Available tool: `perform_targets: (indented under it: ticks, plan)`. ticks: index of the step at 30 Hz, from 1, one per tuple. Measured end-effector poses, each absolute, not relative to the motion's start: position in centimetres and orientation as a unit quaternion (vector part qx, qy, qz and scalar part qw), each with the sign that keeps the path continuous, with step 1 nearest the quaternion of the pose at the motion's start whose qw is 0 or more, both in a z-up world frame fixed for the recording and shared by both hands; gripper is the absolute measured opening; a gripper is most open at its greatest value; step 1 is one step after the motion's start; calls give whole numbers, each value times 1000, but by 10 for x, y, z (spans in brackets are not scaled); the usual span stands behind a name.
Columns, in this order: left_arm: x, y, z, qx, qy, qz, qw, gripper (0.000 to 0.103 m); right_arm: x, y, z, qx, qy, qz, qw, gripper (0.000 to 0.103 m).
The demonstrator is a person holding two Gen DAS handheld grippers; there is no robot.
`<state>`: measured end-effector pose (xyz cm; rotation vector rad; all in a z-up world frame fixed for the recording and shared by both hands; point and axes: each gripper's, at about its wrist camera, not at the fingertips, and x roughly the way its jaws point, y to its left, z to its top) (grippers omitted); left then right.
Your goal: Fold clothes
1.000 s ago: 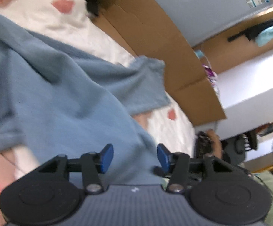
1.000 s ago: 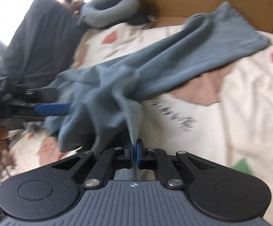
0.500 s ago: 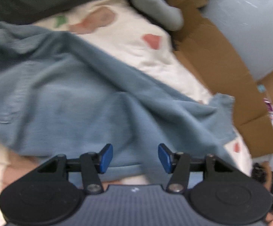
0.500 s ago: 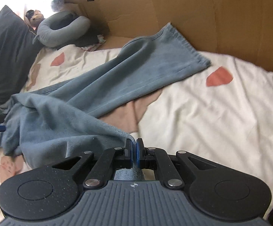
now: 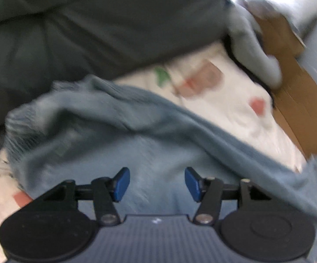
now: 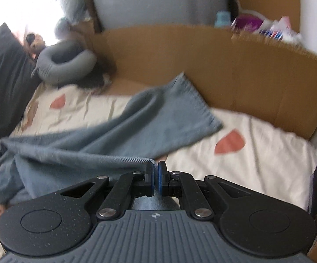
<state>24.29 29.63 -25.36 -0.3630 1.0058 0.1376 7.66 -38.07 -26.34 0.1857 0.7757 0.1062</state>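
Observation:
Blue jeans (image 5: 158, 131) lie rumpled across the patterned white bed sheet (image 5: 224, 100). My left gripper (image 5: 157, 184) hovers over their broad middle. Its jaws are opening, and its blue pads (image 5: 121, 184) stand apart with only cloth below them, nothing pinched. In the right wrist view one leg of the jeans (image 6: 158, 120) stretches toward the cardboard. A seamed edge of the jeans runs straight into my right gripper (image 6: 156, 175), which is shut on that edge and lifts it off the sheet (image 6: 257, 157).
A dark pillow (image 5: 92, 32) fills the head of the bed, also at the left (image 6: 0, 76). A grey neck pillow (image 6: 66, 65) lies in the far corner. A cardboard wall (image 6: 224, 65) borders the bed's far side, with small items behind it.
The left gripper swung across the jeans toward the dark pillow, its jaws a little wider. The right gripper rose and pulled back with the jeans edge still pinched, drawing the cloth out.

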Motion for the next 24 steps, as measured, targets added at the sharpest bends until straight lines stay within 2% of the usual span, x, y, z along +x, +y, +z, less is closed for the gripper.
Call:
perform_targets:
  ticks: [4, 10, 17, 21, 24]
  plan:
    - [263, 326, -238, -185, 462, 108, 860, 59, 81, -401, -246, 92, 345, -5, 934, 0]
    - [286, 353, -235, -181, 459, 151, 857, 65, 84, -435, -242, 112, 339, -29, 934, 0]
    - [295, 375, -250, -262, 455, 199, 827, 72, 85, -420, -266, 108, 368, -10, 923, 0]
    - [283, 385, -264, -355, 424, 249, 795, 72, 93, -410, -284, 92, 389, 8, 916, 1]
    - [280, 388, -271, -376, 404, 270, 789, 69, 103, -404, -296, 81, 402, 25, 912, 4]
